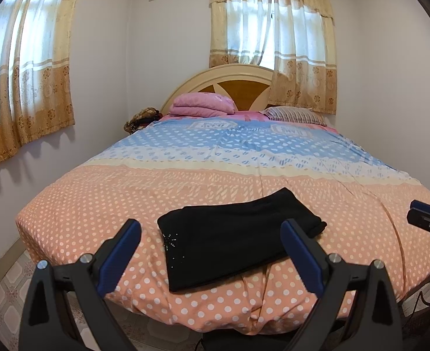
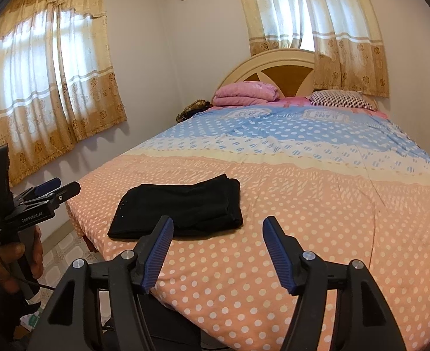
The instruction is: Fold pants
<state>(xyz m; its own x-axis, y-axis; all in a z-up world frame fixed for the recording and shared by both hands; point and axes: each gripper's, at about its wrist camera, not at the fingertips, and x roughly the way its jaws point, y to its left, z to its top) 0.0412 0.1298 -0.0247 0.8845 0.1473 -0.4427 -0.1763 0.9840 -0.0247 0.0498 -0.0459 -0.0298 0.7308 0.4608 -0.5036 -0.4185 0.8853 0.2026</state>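
Observation:
Black pants lie folded into a compact rectangle on the orange polka-dot bedspread near the foot of the bed; they also show in the right wrist view. Small sparkly studs mark their near left corner. My left gripper is open and empty, held back from the bed edge with the pants between its fingers in view. My right gripper is open and empty, to the right of the pants. The right gripper shows at the left wrist view's right edge, and the left gripper at the right wrist view's left edge.
A folded pink blanket and a striped pillow lie by the arched headboard. Curtained windows are on the left and back walls. Tiled floor lies left of the bed.

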